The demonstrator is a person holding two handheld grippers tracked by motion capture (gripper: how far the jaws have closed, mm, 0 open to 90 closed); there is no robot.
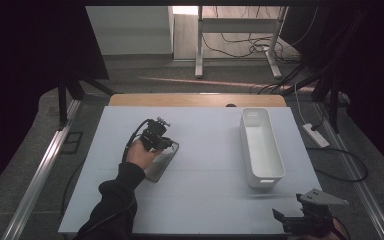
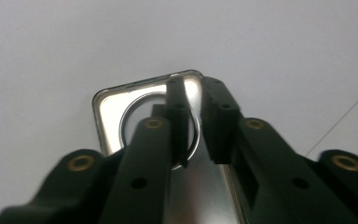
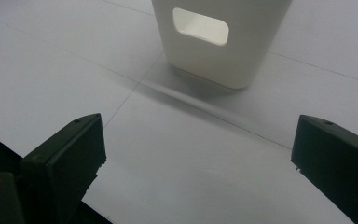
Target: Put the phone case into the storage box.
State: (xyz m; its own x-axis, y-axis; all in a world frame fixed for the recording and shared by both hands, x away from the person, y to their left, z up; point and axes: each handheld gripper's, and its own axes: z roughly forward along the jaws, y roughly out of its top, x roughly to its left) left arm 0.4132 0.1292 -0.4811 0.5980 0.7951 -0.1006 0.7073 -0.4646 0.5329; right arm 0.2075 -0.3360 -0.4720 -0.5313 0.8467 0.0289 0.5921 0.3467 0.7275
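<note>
The shiny metal tray [image 1: 161,164] lies flat on the left of the white worktop [image 1: 205,165], its long side pointing away and a little right. The left gripper [image 2: 193,119] has its fingers [image 2: 177,116] nearly together, pinching the tray's far rim. The right gripper [image 3: 198,154] waits wide open near the white bin [image 3: 214,37].

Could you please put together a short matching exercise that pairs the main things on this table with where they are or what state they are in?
Things:
1. left gripper
2. right gripper
3. white bin
4. shiny metal plate

Places or states:
A. standing on the right side of the table, nothing inside
B. at the near right corner, jaws wide apart
C. lying flat on the left half of the table
D. jaws nearly closed at the plate's far end

Pairs: 1-D, 2-B, 3-A, 4-C
</note>
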